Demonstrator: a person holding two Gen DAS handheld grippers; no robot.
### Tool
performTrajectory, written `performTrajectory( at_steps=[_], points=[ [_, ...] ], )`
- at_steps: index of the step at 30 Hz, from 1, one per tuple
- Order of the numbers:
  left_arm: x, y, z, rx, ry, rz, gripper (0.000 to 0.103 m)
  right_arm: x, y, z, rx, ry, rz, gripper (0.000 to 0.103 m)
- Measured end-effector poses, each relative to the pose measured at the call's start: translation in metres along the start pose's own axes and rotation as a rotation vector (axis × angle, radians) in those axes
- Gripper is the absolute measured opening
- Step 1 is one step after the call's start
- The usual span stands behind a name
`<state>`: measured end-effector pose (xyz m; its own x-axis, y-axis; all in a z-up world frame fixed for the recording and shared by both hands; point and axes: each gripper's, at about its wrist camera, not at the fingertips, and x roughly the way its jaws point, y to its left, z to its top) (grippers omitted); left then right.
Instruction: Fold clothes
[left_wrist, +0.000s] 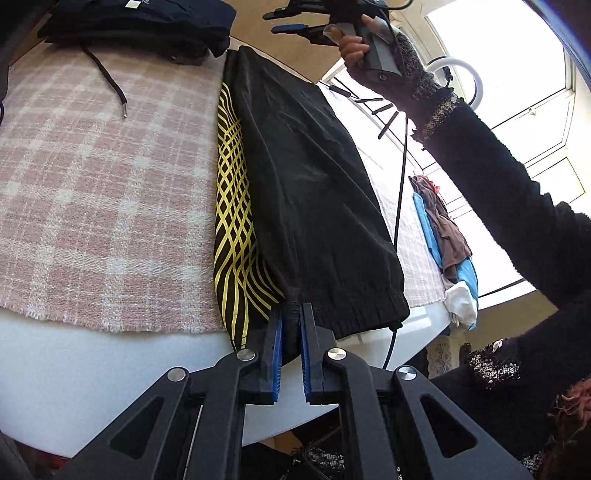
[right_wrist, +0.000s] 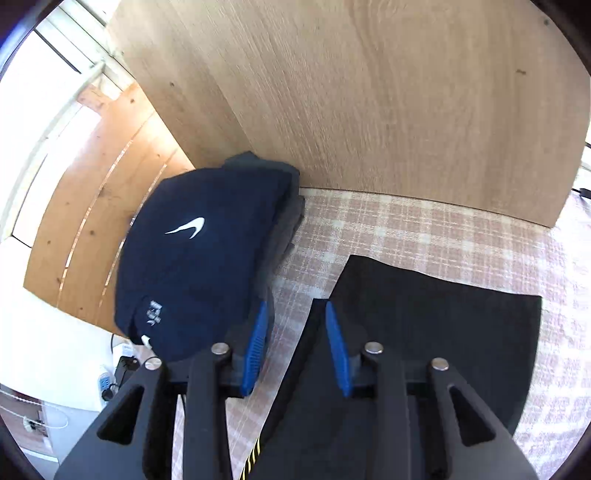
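The left gripper (left_wrist: 291, 325) is sitting at the lower centre of the left wrist view, its blue-padded jaws pinching the gathered elastic waistband of a pair of black trousers (left_wrist: 306, 192) at the near edge of the bench (left_wrist: 110, 369). The trousers are lying lengthwise from the jaws up toward the upper middle of the frame, with a yellow crisscross side panel (left_wrist: 232, 206) showing along their left edge. They are resting on a pink plaid cloth (left_wrist: 92, 184) that is covering the white bench. In the upper left of that view a folded dark pile (left_wrist: 140, 26) is lying on the cloth, a drawstring (left_wrist: 107, 81) trailing from it. In the upper right, a hand (left_wrist: 354, 46) in a black knitted sleeve (left_wrist: 498, 192) is holding the right gripper (left_wrist: 277, 22) in the air above the far end of the trousers, and a heap of mixed clothes (left_wrist: 447, 240) is lying at the right edge of the bench. In the right wrist view the right gripper (right_wrist: 295, 332) is standing at the lower centre with its jaws spread apart and gripping nothing, poised over the far hem of the black trousers (right_wrist: 424, 314). To their left, a folded navy garment (right_wrist: 195, 258) with a white swoosh logo is lying against a wooden board (right_wrist: 369, 92) that fills the upper frame.
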<state>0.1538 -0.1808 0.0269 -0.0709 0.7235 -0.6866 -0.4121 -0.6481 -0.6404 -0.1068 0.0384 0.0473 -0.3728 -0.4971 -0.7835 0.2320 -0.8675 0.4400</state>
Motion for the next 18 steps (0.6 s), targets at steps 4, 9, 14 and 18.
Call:
performTrajectory(
  at_steps=[4,9,14,18],
  points=[
    [-0.005,-0.002,0.005,0.018,0.004,0.0,0.008,-0.071,-0.007,-0.073,-0.059,-0.022,-0.03,0.038],
    [-0.006,0.002,0.009,0.026,0.012,0.039,0.01,-0.089,-0.017,-0.196,-0.066,0.091,-0.113,0.038],
    [-0.014,0.004,0.011,0.024,0.022,0.094,0.015,-0.063,-0.001,-0.274,-0.09,0.147,-0.124,0.038],
    [-0.023,-0.001,0.018,0.044,0.01,0.14,0.015,-0.064,0.011,-0.295,-0.105,0.108,-0.087,0.038]
  ],
)
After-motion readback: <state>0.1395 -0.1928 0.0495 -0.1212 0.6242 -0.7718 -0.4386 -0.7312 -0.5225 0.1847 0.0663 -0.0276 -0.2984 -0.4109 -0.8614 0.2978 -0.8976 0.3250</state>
